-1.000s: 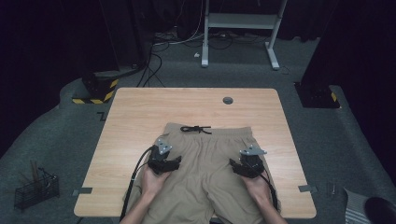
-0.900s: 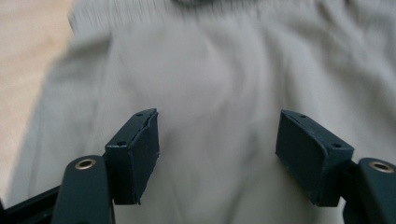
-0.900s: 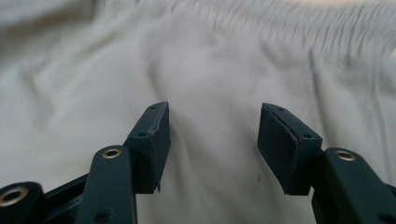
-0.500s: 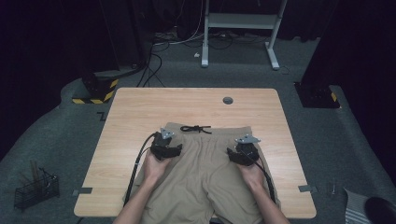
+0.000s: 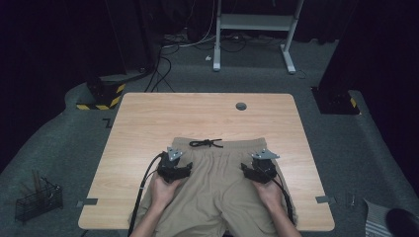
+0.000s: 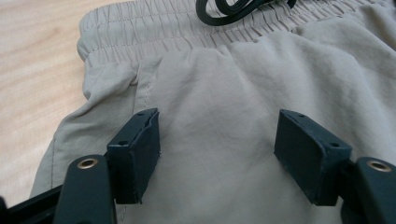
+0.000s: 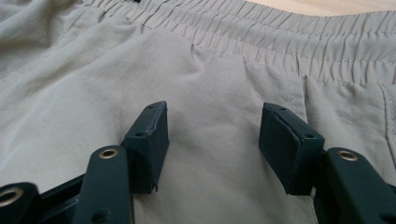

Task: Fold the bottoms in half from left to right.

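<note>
Both jaws open, over shorts [image 5: 217, 182] near waistband [image 6: 187, 28] at 12 o'clock. Left gripper [image 6: 217, 149], right gripper [image 7: 212, 144]: push down, pinch cloth evenly, avoid string [image 5: 205, 143].

The right gripper [image 7: 212, 140] stands low over a pair of beige shorts [image 7: 93, 79], and its two black jaws are apart, with only flat cloth in the gap between them. Whether the pads press on the cloth, the picture does not tell. Beyond the jaws runs the gathered elastic waistband [image 7: 289, 35], crossing the upper part of the picture. From the waistband a stitched seam [image 7: 293, 91] comes down toward the jaw on the right side. Above the waistband, at the top right corner, a small strip of the light wooden table [image 7: 336, 4] is visible.
</note>
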The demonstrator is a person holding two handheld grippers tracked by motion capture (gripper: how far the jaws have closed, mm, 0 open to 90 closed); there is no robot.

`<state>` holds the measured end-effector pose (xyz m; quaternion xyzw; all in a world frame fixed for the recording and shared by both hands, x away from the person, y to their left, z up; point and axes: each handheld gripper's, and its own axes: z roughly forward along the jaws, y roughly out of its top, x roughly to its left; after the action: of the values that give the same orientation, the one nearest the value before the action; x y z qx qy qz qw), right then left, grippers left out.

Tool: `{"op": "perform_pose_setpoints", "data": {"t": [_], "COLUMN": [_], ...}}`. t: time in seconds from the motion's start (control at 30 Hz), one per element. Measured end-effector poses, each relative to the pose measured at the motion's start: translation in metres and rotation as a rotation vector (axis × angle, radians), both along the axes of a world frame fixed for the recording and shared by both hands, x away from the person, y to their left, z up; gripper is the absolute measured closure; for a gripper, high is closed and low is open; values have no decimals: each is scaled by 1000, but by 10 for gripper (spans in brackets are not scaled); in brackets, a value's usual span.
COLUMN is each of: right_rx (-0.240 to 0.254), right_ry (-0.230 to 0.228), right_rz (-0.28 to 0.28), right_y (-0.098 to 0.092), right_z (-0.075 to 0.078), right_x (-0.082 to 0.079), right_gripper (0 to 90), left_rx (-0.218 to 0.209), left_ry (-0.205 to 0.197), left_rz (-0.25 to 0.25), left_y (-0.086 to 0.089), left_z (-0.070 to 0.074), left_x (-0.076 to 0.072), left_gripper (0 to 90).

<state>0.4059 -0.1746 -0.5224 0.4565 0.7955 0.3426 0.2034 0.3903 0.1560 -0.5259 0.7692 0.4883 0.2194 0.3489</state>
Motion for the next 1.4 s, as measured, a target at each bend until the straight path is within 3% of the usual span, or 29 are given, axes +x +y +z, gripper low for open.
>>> {"op": "perform_pose_setpoints", "data": {"t": [0.23, 0.37, 0.43, 0.5, 0.63, 0.73, 0.87, 1.0, 1.13, 1.3, 1.4], "right_rx": [0, -24, -40, -4, 10, 2, 1, -3, -5, -6, -8], "right_ry": [-1, -4, -32, -35, -17, -5, 1, -2, -3, -2, -3], "right_rz": [22, 37, 51, 60, 38, 39, 38, 38, 34, 28, 26], "right_y": [-2, -1, 1, 3, 6, 10, 11, 11, 12, 12, 12], "right_z": [0, 2, 5, 9, 10, 6, 0, 0, 0, 0, 0], "right_x": [-18, -19, -20, -17, 0, 6, 8, 8, 7, 7, 7], "right_gripper": [421, 405, 431, 438, 443, 444, 443, 439, 431, 420, 416], "left_rx": [-12, -21, -23, -40, -57, -59, -52, -48, -16, 1, 4], "left_ry": [10, 44, 28, 15, -10, 11, 51, 98, 48, 24, 10], "left_rz": [-13, -29, -23, -8, 38, 86, 118, 97, 65, 40, 5], "left_y": [0, 2, 4, 8, 19, 29, 38, 40, 39, 37, 36], "left_z": [1, 4, 8, 15, 29, 33, 24, 11, 3, 1, 2], "left_x": [-20, -18, -16, -11, 6, 22, 40, 49, 46, 43, 40], "left_gripper": [301, 252, 246, 252, 262, 258, 260, 250, 281, 303, 403]}}
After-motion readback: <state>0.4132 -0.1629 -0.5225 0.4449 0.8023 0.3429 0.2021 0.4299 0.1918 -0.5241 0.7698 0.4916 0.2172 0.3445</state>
